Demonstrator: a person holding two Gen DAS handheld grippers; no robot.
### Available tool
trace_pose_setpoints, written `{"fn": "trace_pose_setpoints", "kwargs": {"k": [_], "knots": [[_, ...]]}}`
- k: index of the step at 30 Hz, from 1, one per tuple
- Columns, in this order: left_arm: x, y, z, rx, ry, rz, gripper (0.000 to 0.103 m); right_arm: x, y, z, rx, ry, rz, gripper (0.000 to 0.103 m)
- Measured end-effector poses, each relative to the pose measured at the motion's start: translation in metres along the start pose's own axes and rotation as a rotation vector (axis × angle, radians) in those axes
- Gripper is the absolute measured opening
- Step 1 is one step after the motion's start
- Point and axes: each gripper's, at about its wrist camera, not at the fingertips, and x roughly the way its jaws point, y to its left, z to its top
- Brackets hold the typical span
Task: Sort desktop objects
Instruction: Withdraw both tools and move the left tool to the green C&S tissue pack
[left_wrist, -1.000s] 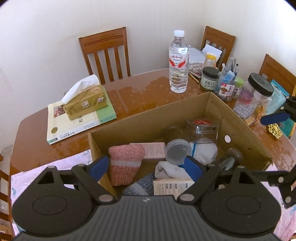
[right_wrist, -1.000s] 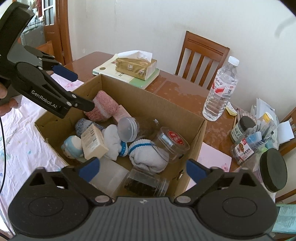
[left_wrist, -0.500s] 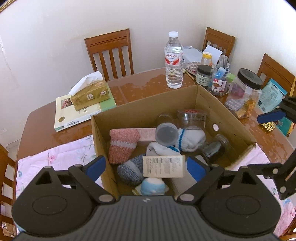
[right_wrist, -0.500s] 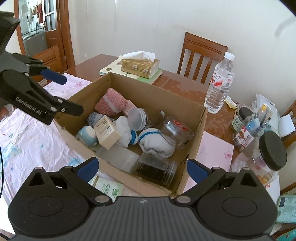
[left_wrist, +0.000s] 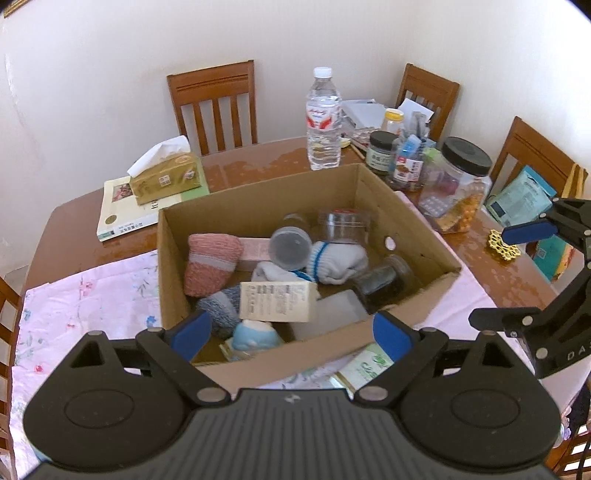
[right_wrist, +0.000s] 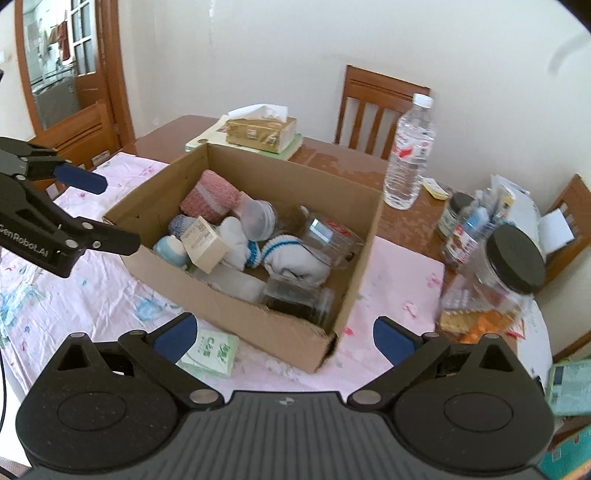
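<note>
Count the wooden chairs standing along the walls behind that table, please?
3 in the left view: one chair behind the tissues, one behind the paper pile, one far right. Others may be hidden.

A matt brown corrugated cardboard box is seen on a thin floral cotton-like cloth spread over a glossy varnished wooden table, with fuzzy knitted socks, clear plastic jars and a printed paper carton held inside.

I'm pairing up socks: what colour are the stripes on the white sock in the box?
Blue stripes, around the cuff of the white sock; clearest in the right wrist view.
</note>
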Motion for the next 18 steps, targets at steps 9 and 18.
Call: {"fn": "trace_pose_setpoints", "kwargs": {"k": [9,18], "knots": [[-0.002,-0.043,-0.024,-0.055,0.021,0.081,0.095,-0.003,-0.02,-0.039,-0.013,0.016,0.044,0.103],[0.018,-0.079,-0.048,-0.197,0.042,0.16,0.095,0.003,-0.044,-0.075,-0.068,0.058,0.096,0.103]]}}
